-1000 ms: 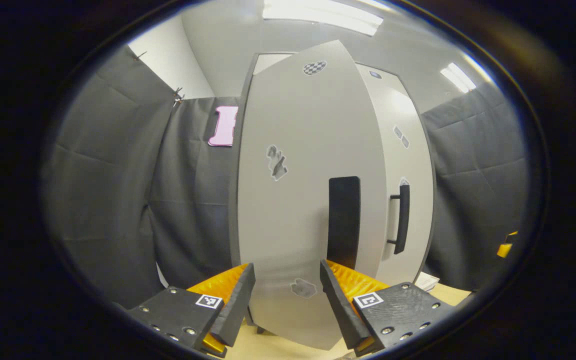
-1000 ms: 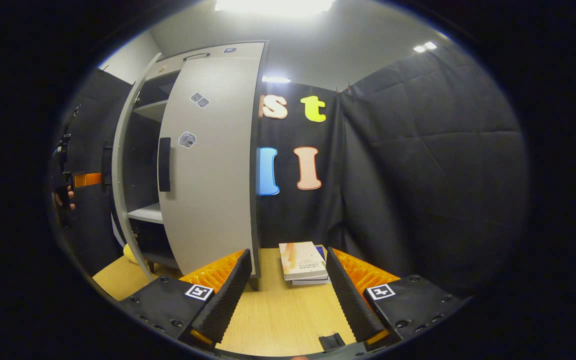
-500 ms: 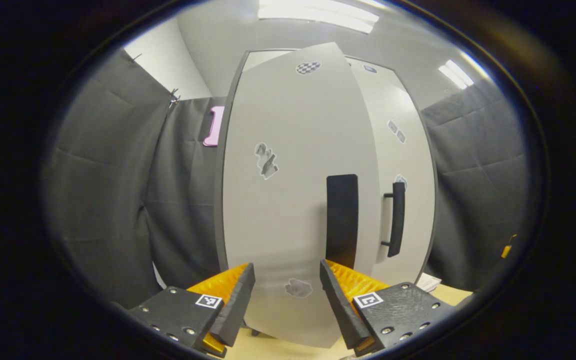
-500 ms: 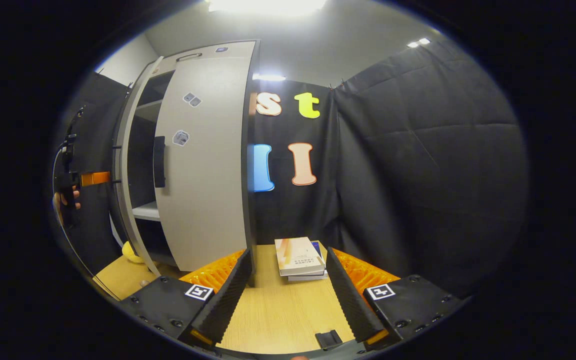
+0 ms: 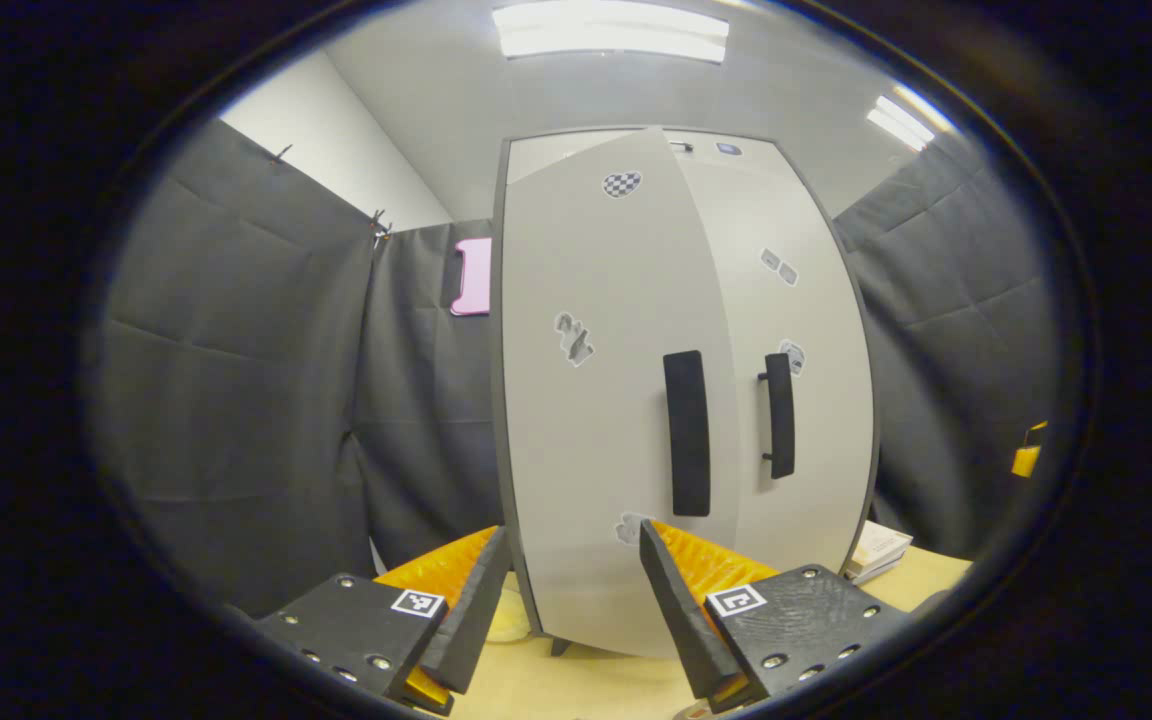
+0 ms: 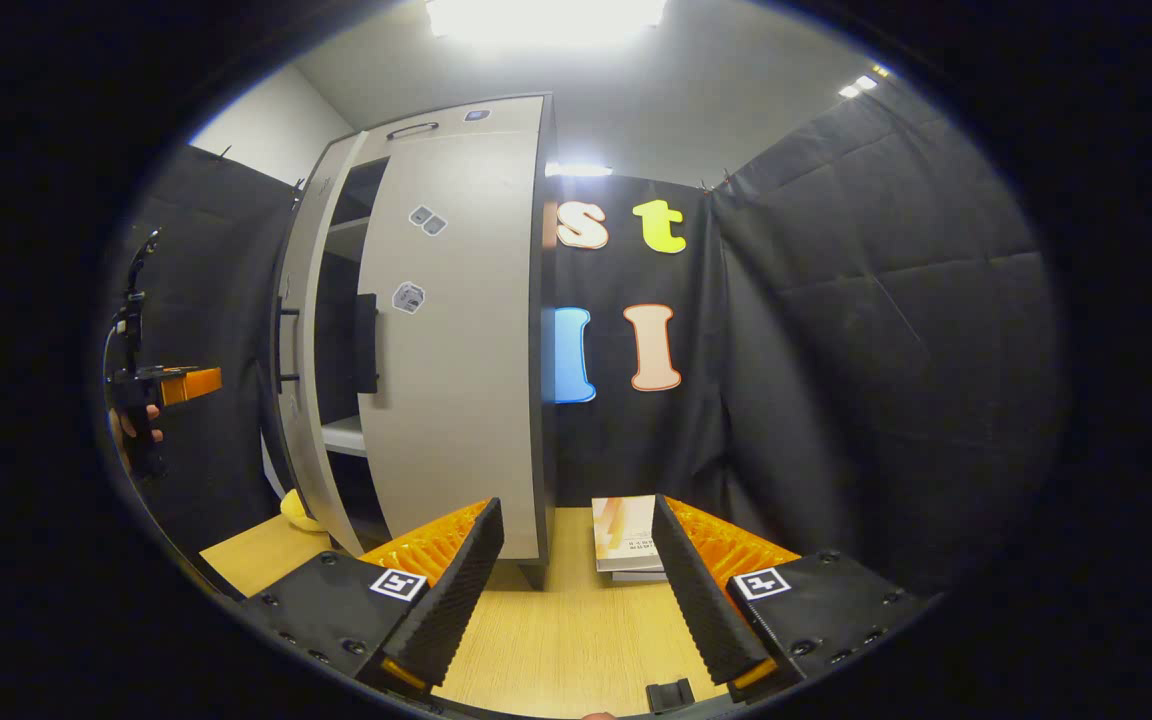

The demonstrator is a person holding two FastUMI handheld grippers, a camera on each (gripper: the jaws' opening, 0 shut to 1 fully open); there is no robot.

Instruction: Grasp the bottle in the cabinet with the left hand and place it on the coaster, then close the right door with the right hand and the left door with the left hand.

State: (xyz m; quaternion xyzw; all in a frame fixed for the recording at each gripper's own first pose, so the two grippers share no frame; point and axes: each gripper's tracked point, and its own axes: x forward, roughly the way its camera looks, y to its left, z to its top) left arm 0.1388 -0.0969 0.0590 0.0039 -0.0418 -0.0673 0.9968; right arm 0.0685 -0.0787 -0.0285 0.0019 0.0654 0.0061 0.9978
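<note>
Two doors face the left gripper's camera, and neither looks fully home: the left door [image 5: 596, 400] stands a little proud of the cabinet [image 6: 456, 115], its black handle [image 5: 687, 432] just above the left gripper [image 5: 574, 600], whose fingers are spread wide and hold nothing. At about three o'clock from it, the right door [image 5: 796, 360] with its own bar handle [image 5: 779, 415] sits nearly flush. From the right gripper view a dark gap shows between the doors, a shelf [image 6: 344, 434] visible inside — so the left door probably needs a last push. Likely risks: pushing near the hinge side so the door stops short, or a finger catching the handle and dragging it open. The right gripper [image 6: 576, 590] hangs open and empty over the table [image 6: 556, 640], books [image 6: 626, 535] at twelve o'clock from it. I cannot make out the bottle or coaster — a yellow object [image 6: 298, 510] at the cabinet's foot is unclear.
</note>
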